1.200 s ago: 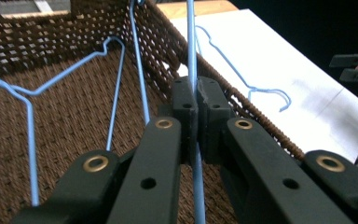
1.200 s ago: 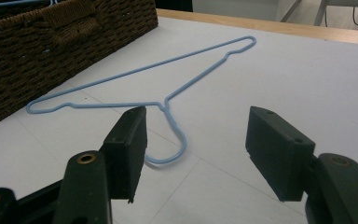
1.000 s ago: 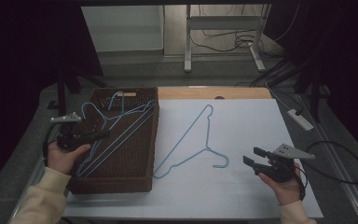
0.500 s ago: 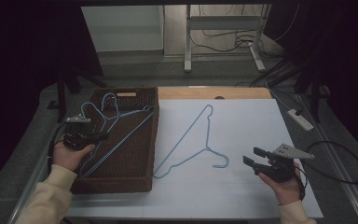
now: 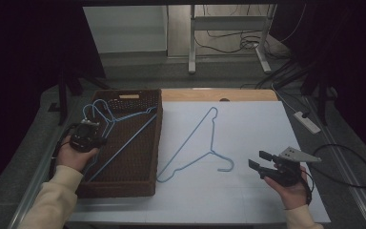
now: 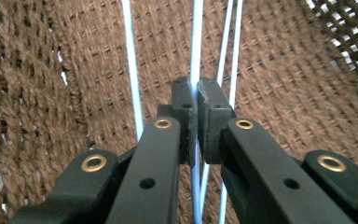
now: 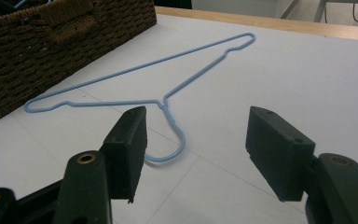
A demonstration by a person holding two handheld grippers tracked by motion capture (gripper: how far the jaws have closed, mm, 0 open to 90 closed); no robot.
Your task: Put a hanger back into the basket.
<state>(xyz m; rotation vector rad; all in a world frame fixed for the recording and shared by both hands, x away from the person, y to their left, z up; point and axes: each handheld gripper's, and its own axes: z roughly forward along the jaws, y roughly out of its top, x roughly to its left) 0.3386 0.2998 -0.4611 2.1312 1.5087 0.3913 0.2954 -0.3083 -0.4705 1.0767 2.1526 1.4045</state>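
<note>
Two gripper views give me what the high view cannot: from the left gripper (image 6: 196,121) I see its fingers pinching a single blue wire (image 6: 196,56) of a hanger against brown weave, other strands running alongside; from the right gripper (image 7: 196,149) I see the loose hanger's (image 7: 163,105) hook lying just ahead. High view places it all: wicker basket (image 5: 138,183) at counter left, holding several blue hangers (image 5: 124,143), my left gripper (image 5: 85,137) down among them. Second hanger (image 5: 198,143) flat on the white counter (image 5: 248,119), just right of the basket. Wood strip along the far edge, dark room, cables and metal legs on the floor beyond. Right gripper (image 5: 262,164) fingers spread, holding nothing, near the hook without touching.
</note>
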